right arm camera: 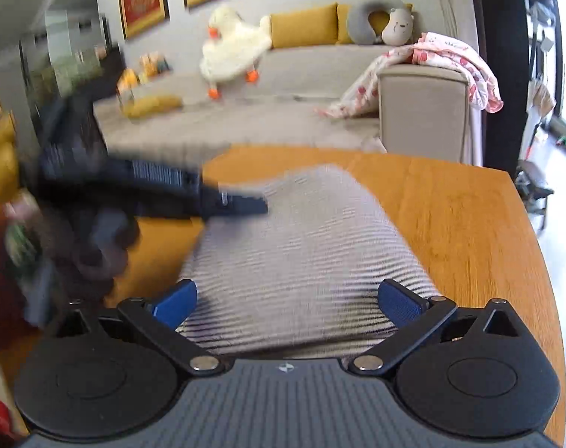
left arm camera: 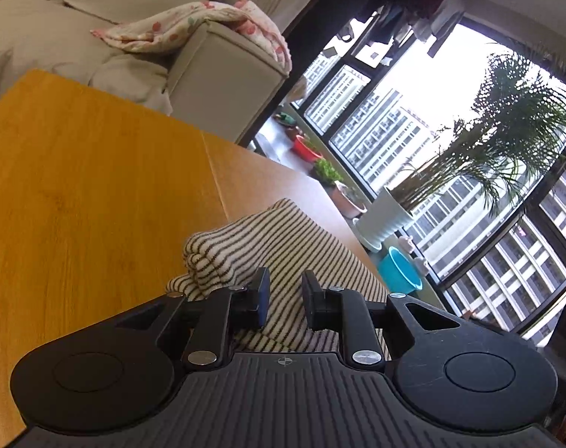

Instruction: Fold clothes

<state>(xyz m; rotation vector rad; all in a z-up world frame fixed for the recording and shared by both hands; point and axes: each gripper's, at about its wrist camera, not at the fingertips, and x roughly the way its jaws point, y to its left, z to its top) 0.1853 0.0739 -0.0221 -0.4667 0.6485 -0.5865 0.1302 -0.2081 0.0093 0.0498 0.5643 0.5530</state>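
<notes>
A folded garment with fine brown-and-white stripes (right arm camera: 301,246) lies on the wooden table (right arm camera: 451,205). My right gripper (right arm camera: 288,300) hovers over its near end, open wide, with nothing between the blue pads (right arm camera: 178,298). In the right wrist view my left gripper (right arm camera: 257,205) is blurred and reaches in from the left onto the garment's far left edge. In the left wrist view the left gripper (left arm camera: 286,296) stands slightly open above the striped garment (left arm camera: 283,239). A bunched fold lies just left of its fingers, and the pads do not press on the cloth.
A grey sofa (right arm camera: 421,112) stands beyond the table, with a floral blanket (right arm camera: 458,56) over its armrest and a plush duck (right arm camera: 234,48) on the seat. The table's right edge (left arm camera: 320,201) drops toward a potted palm (left arm camera: 387,220), a blue basin (left arm camera: 400,268) and large windows.
</notes>
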